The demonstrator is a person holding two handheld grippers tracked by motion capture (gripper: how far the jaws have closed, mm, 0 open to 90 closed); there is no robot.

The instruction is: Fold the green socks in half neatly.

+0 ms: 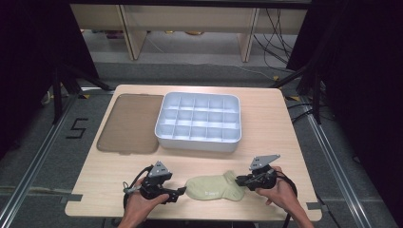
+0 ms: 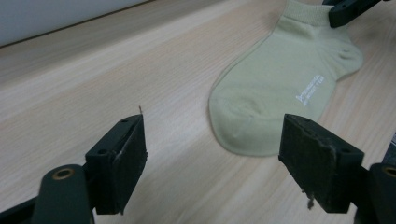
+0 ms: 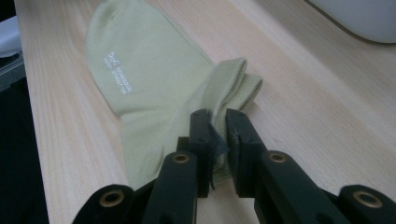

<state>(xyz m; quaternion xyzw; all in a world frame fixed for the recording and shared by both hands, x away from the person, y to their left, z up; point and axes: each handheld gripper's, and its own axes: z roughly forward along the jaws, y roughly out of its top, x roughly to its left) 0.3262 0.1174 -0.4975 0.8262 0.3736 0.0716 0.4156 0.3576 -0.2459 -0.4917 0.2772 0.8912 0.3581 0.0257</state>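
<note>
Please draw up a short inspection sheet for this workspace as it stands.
Surface: pale wooden table, flat.
Job's things: pale green ankle sock lying flat at the near edge.
Clutter: white compartmented plastic tray; its brown translucent lid beside it.
Grippers: right gripper shut on the sock's cuff; left gripper open, just short of the toe.
Cables: black cable at the right gripper; more on the floor.
Surroundings: grey floor, wooden furniture legs behind.
</note>
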